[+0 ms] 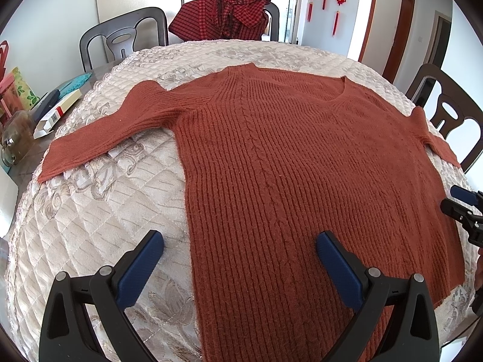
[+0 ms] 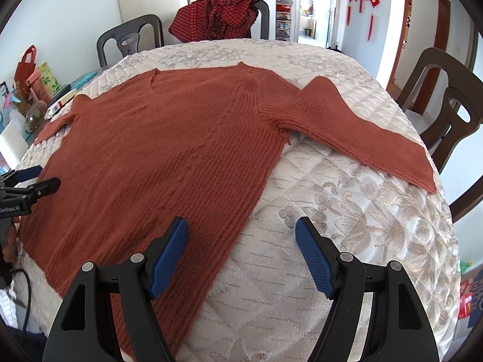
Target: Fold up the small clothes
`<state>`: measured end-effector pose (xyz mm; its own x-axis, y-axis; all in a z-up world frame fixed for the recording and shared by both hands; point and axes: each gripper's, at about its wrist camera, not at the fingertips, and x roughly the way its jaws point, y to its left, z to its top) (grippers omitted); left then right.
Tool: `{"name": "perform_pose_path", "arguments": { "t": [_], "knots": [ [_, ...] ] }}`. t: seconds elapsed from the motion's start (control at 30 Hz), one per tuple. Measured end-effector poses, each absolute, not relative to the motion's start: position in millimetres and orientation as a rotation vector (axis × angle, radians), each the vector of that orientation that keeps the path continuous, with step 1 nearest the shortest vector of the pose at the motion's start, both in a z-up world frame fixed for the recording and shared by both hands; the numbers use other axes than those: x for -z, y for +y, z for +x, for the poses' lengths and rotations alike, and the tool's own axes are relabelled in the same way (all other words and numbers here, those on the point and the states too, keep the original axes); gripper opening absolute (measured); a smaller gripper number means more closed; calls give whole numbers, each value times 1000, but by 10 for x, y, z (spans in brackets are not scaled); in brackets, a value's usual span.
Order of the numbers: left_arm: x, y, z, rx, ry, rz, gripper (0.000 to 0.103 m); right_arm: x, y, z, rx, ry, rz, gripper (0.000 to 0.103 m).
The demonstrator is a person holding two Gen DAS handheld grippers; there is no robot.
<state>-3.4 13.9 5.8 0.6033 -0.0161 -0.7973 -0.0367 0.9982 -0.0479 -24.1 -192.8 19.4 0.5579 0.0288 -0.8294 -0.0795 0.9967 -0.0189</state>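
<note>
Sweater (image 1: 286,163) flat on quilt (image 1: 99,211), sleeves out, ready for folding. Left gripper (image 1: 240,259) spread over left hem edge, right gripper (image 2: 241,250) spread over right edge; nothing pinched.

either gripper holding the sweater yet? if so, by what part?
Nothing held. Left hand-held gripper and right hand-held gripper are both open above the flat sweater, each straddling a side edge near the hem.

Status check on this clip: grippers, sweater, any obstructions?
Left gripper open, right gripper open, both empty above the hem corners. Rust knit sweater flat on quilted table cover, sleeves spread, unfolded. Nothing on it.
</note>
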Motion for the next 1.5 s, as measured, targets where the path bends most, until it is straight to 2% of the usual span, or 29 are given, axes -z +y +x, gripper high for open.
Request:
{"name": "perform_pose_path", "arguments": {
  "t": [0.3,0.53,0.87,1.1,1.17,1.2,1.27,1.3,1.5],
  "knots": [
    [-188,481,14,-69,869,-113,102,-381,-1739,-178,-97,928,-83,74],
    [-181,1062,118,-198,845,-223,89,-425,-1564,25,-126,919,-77,74],
    [-62,1909,230,-411,820,-389,84,-416,-1259,256,-209,916,-104,74],
    [-33,2147,300,-464,795,-429,66,-355,-1206,343,-224,934,-99,74],
    [-25,2188,345,-495,793,-424,53,-346,-1200,357,-226,938,-97,74],
    [-17,2218,366,-510,790,-421,41,-344,-1196,364,-226,938,-96,74],
    [-26,2273,366,-522,783,-433,28,-345,-1194,373,-228,939,-94,74],
    [-36,2295,373,-511,777,-444,12,-346,-1194,374,-229,938,-93,74],
    [-376,2120,402,-356,667,-452,11,-358,-1223,368,-227,934,-86,74]
  ]
}}
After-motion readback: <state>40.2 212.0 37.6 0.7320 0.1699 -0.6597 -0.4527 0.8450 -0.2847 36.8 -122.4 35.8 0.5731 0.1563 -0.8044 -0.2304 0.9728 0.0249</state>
